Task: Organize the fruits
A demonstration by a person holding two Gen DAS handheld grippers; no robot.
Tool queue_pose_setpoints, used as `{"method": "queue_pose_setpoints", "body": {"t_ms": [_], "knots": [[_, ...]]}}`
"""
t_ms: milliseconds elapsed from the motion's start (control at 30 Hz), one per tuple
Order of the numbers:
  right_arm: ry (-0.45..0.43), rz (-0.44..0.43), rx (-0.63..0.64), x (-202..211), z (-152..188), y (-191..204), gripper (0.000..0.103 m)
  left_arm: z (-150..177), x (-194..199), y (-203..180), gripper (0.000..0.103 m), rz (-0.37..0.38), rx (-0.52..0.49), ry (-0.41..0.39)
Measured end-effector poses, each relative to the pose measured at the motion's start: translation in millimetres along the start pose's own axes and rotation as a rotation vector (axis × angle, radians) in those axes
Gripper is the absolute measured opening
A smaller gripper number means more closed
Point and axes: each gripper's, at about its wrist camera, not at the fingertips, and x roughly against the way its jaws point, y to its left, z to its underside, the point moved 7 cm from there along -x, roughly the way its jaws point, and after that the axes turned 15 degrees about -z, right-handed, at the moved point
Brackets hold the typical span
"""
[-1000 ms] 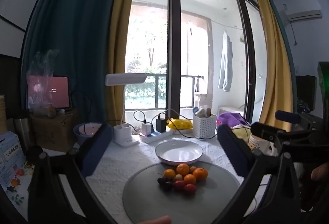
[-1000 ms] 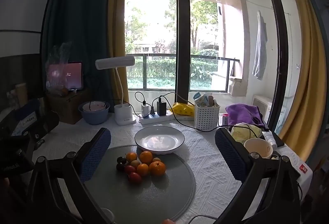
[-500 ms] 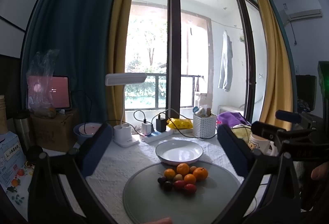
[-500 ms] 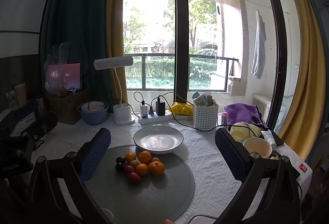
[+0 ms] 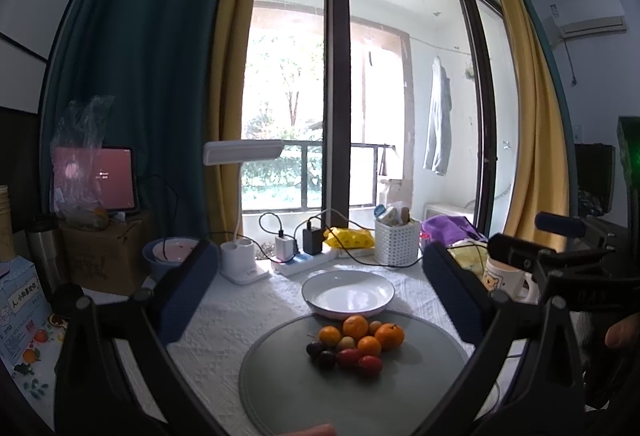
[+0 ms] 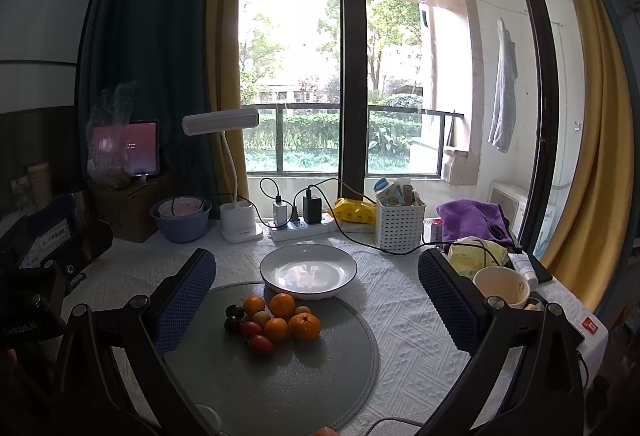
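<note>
Round mat: near edge cut off by frame bottom. Beside it, box print too small to read.

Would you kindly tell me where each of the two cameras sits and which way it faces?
Left wrist: on the left gripper, looking across the table at the window; its open jaws frame the fruit pile; a fingertip and the other rig show at right.
Right wrist: on the right gripper, facing the same way from further right; open jaws, the left rig at its left edge.
Shared: fruit pile, grey mat, empty white plate, desk lamp.
</note>
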Motion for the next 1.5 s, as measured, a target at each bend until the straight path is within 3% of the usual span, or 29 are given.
{"method": "queue_pose_setpoints", "body": {"t_ms": [1500], "knots": [[0.011,-0.003,-0.009,-2.5,-1.3,0.5,0.103,2.4,-3.9,-4.7,0.103,0.008,0.001,0.018]]}}
